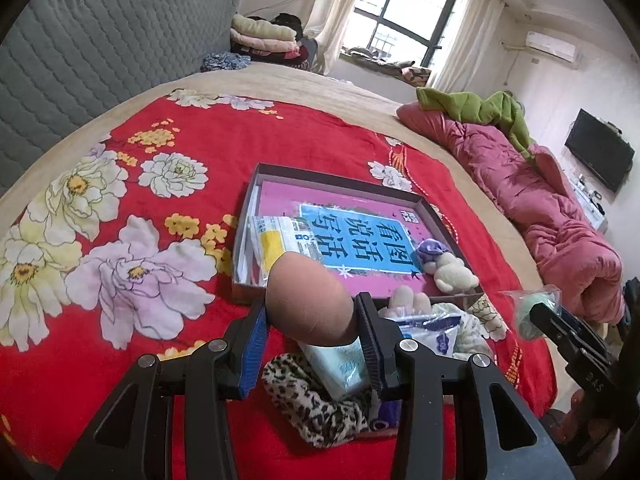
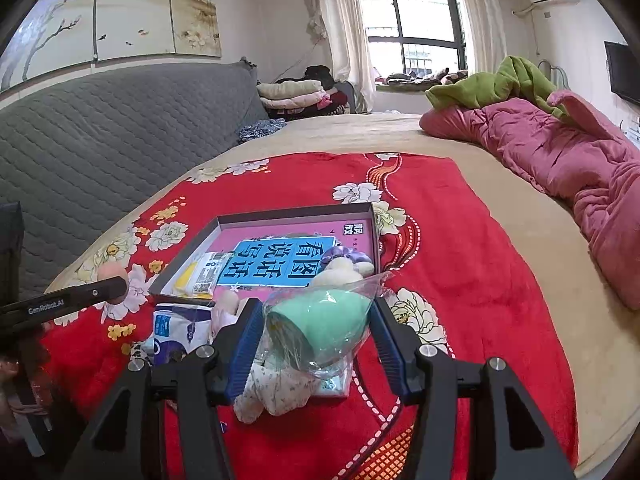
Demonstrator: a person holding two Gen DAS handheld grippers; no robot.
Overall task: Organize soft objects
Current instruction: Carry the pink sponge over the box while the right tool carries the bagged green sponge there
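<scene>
A: Left gripper (image 1: 312, 316): its 2 blue pads clamp a tan sponge egg (image 1: 308, 296), held above the pile in front of the box (image 1: 340, 178). How to place it?

B: Carry it forward over the near wall and release low onto bare pink floor. Right gripper (image 2: 316, 332): pinches a bagged mint sponge (image 2: 320, 320); keep both arms apart and avoid the plush toy (image 1: 450, 272).

Your way into the box (image 2: 370, 216) is open at its middle; the plush toy (image 2: 340, 268) and packet (image 2: 200, 276) crowd its near corners.
</scene>
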